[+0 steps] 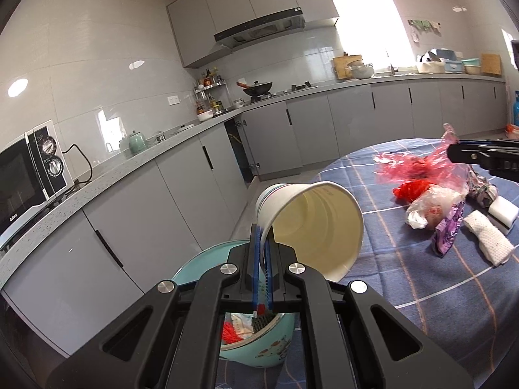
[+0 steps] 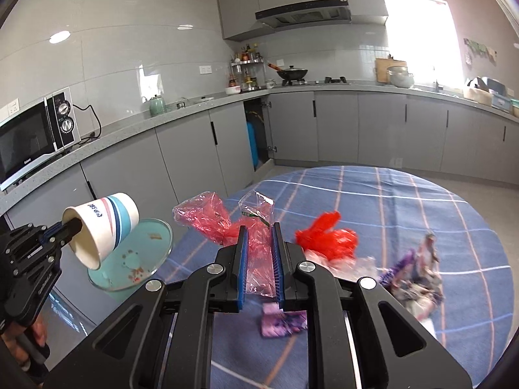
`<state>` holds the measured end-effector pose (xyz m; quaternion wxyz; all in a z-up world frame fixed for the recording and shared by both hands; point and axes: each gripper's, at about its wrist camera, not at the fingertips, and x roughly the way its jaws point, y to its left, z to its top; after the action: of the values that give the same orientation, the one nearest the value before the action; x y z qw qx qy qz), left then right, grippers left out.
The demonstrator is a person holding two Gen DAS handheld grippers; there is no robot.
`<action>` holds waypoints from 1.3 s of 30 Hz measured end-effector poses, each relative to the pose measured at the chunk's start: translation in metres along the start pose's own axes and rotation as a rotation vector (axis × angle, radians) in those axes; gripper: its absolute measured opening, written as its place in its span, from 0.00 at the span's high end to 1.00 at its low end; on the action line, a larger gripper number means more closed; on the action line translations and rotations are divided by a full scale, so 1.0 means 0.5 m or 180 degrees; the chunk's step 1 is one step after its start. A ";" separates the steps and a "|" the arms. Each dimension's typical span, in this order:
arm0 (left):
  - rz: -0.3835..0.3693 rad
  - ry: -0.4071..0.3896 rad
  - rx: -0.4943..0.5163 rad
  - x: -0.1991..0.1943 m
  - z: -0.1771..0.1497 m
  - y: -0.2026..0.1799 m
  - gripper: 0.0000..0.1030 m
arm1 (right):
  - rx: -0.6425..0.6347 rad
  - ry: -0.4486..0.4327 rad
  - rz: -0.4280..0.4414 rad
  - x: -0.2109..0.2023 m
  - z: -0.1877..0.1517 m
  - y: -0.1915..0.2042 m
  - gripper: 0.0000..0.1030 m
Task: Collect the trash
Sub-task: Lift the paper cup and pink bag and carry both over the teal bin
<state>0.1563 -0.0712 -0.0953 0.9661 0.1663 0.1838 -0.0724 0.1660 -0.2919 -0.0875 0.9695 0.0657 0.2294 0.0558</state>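
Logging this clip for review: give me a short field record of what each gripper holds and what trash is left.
left gripper: jaws shut on rim of paper cup, tipped sideways
right gripper: jaws shut on pink plastic bag
bin: teal bowl, some scraps inside
left on table: red bag, purple wrapper, white sponge

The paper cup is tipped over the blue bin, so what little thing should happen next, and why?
Probably open the left hand-held gripper and let the white striped paper cup drop. It is pinched by its rim and lies on its side, with the round light-blue bin just below it in the right wrist view; some trash is already inside. The right hand-held gripper holds a pink plastic bag.
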 end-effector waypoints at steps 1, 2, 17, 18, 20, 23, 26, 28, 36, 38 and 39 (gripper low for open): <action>0.0014 -0.0007 -0.0008 0.000 0.000 0.004 0.96 | 0.0001 0.0000 0.0018 0.007 0.003 0.003 0.86; 0.0023 -0.0010 -0.0013 0.000 0.001 0.006 0.96 | -0.0004 -0.0002 0.0026 0.013 0.007 0.008 0.86; 0.0214 0.0044 -0.0265 0.028 0.005 0.092 0.96 | -0.0133 -0.0012 0.0199 0.092 0.037 0.085 0.86; 0.0228 0.0052 -0.0283 0.031 0.004 0.098 0.96 | -0.0148 -0.0012 0.0212 0.097 0.038 0.092 0.86; 0.0252 0.0065 -0.0308 0.036 0.003 0.110 0.96 | -0.0167 -0.0008 0.0233 0.105 0.039 0.104 0.86; 0.0293 0.0085 -0.0347 0.043 0.001 0.128 0.96 | -0.0195 -0.0001 0.0257 0.120 0.042 0.123 0.86; 0.0335 0.0100 -0.0374 0.051 -0.001 0.143 0.96 | -0.0216 0.0013 0.0280 0.134 0.045 0.137 0.86; 0.0348 0.0115 -0.0390 0.056 -0.002 0.151 0.96 | -0.0242 0.0015 0.0294 0.142 0.047 0.147 0.86; 0.0417 0.0164 -0.0420 0.080 -0.011 0.176 0.96 | -0.0284 0.0034 0.0340 0.173 0.056 0.172 0.86; 0.0426 0.0169 -0.0426 0.085 -0.012 0.183 0.96 | -0.0291 0.0057 0.0353 0.184 0.056 0.178 0.86; 0.0433 0.0174 -0.0438 0.087 -0.014 0.186 0.96 | -0.0292 0.0068 0.0357 0.190 0.056 0.181 0.86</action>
<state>0.2131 0.0148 -0.0903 0.9725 0.1137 0.2029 0.0108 0.2559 -0.1923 -0.0904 0.9643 0.0334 0.2329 0.1212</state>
